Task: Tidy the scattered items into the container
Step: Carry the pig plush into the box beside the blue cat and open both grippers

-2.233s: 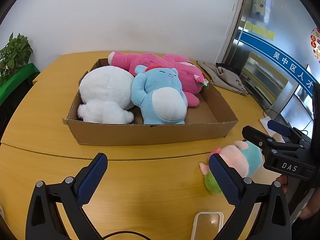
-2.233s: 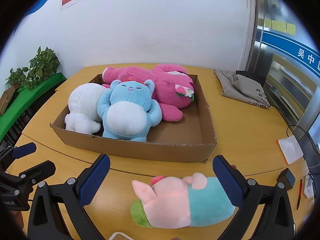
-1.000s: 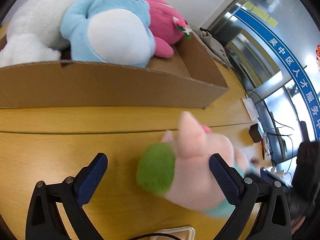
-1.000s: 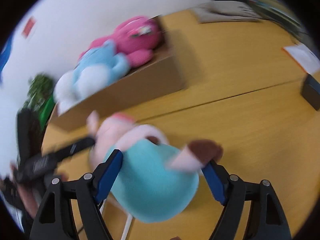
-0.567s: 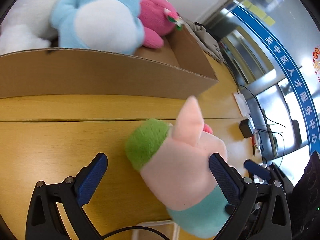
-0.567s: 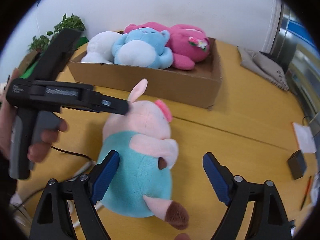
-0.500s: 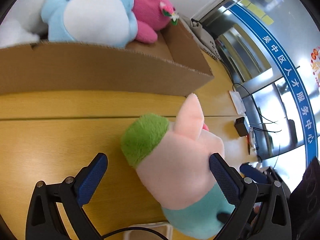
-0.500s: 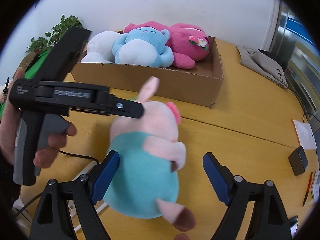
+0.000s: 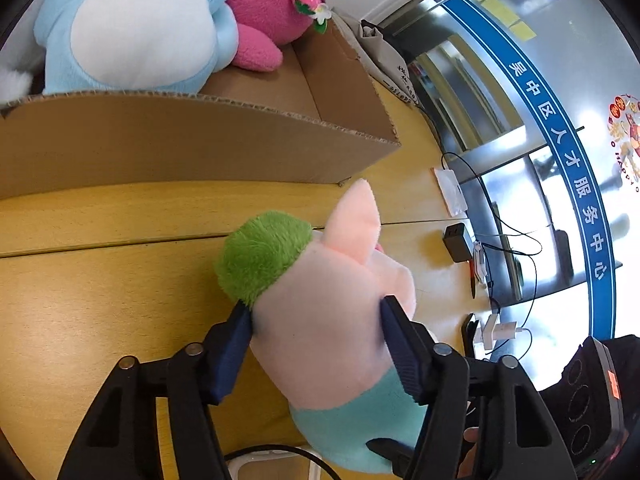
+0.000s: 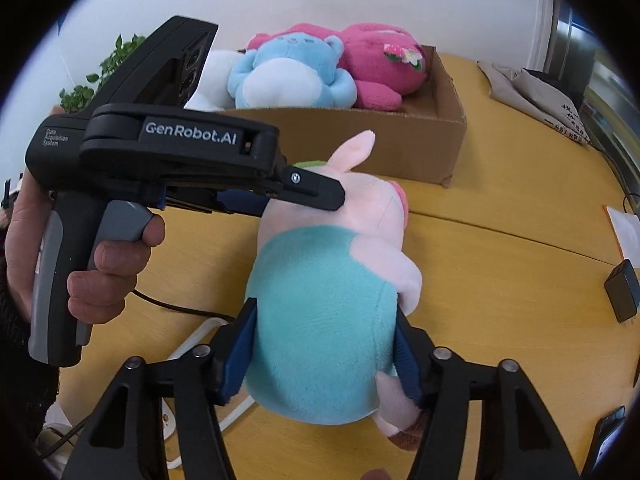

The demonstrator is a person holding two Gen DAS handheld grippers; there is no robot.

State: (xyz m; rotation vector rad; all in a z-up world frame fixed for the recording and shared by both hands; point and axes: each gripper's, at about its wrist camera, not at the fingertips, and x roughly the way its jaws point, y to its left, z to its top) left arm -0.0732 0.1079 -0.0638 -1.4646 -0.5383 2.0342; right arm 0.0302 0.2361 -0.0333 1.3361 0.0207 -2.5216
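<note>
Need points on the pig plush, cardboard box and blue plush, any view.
pig plush (image 10: 320, 320), right wrist view, on its teal body.
cardboard box (image 9: 180, 148), left wrist view, on the near outer wall.
blue plush (image 9: 140, 28), left wrist view, on its white belly.

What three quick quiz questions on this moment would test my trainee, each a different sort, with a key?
1. True or false: both tools are shut on the pig plush.
2. Which part does the right tool squeeze? A) the pink head B) the teal body C) the green tuft
3. Fill in: the blue plush lies in the ____ box.

Key
1. True. The left tool clamps the pink head end, the right tool the body.
2. B. Its pads press either side of the teal body.
3. Cardboard. The pink plush lies in it too, while the pig is outside, in front of the near wall.
</note>
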